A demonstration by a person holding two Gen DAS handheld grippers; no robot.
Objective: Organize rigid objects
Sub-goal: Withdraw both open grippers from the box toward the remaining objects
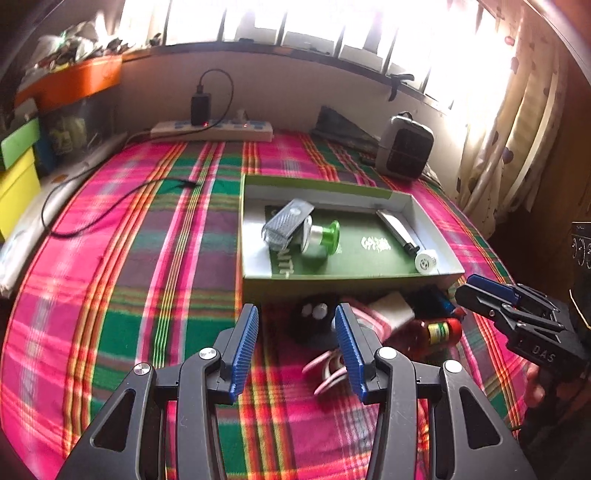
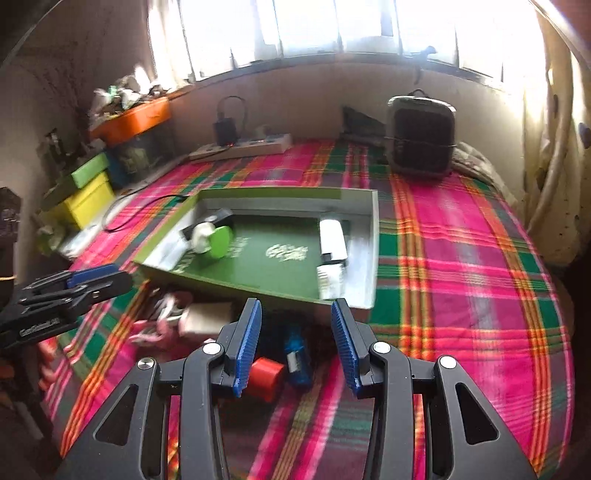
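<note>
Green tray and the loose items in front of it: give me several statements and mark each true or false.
1. The green tray already holds several items. True.
2. The left gripper grips a pink item. False: its jaws are open and empty.
3. The red bottle lies inside the tray. False: it lies on the blanket in front of it.
4. The right gripper is open. True.
5. A power strip lies at the far wall. True.

light: blown-out window point(image 1: 295, 18) backlight | edges: fisheye-bent, dark | right view: blurred
</note>
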